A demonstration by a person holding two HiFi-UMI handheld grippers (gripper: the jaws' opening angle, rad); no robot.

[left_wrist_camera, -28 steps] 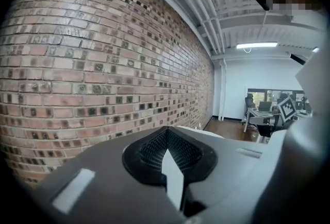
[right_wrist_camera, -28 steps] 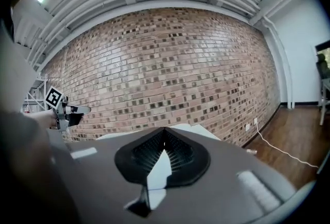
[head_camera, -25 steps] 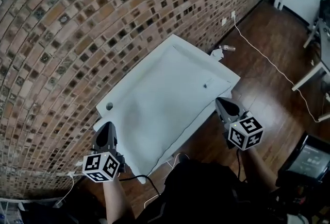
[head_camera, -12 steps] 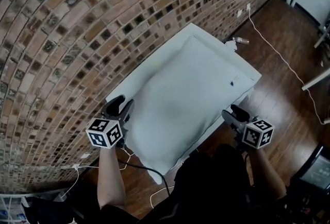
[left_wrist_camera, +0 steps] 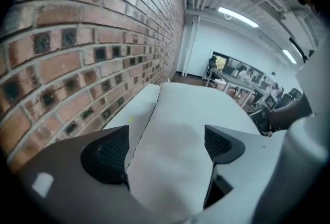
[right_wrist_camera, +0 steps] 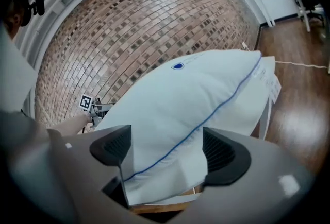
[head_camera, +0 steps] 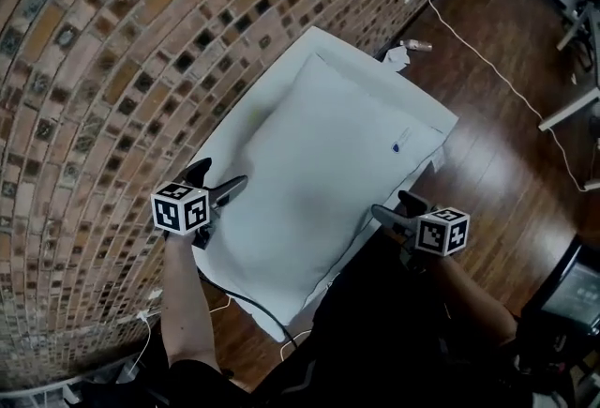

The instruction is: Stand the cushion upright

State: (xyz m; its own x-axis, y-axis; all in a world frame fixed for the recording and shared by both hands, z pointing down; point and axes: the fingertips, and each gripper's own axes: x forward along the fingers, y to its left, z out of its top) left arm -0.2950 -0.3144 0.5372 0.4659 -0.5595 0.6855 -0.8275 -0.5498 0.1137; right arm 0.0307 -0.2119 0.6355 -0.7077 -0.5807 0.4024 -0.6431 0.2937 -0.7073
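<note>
A big white cushion [head_camera: 328, 167] with blue piping lies flat on a white table [head_camera: 246, 106] that stands against a brick wall. My left gripper [head_camera: 225, 177] is at the cushion's near left edge; in the left gripper view its jaws [left_wrist_camera: 165, 141] are opening, with the cushion's [left_wrist_camera: 172, 127] end between them. My right gripper [head_camera: 392, 207] is at the near right corner. Its jaws [right_wrist_camera: 167, 147] are opening too, and the cushion's [right_wrist_camera: 191, 94] piped corner lies between the fingers. Neither pair of pads visibly presses on the fabric.
The brick wall [head_camera: 103, 40] runs along the table's far side. Dark wooden floor [head_camera: 497, 115] lies to the right, with a white cable [head_camera: 487, 68] and a small object [head_camera: 413, 46] near the wall. Desk legs [head_camera: 572, 106] stand at the far right.
Both grippers came down from in front of the table to the cushion's near edge. Their jaws went from shut to wide apart around its corners.
</note>
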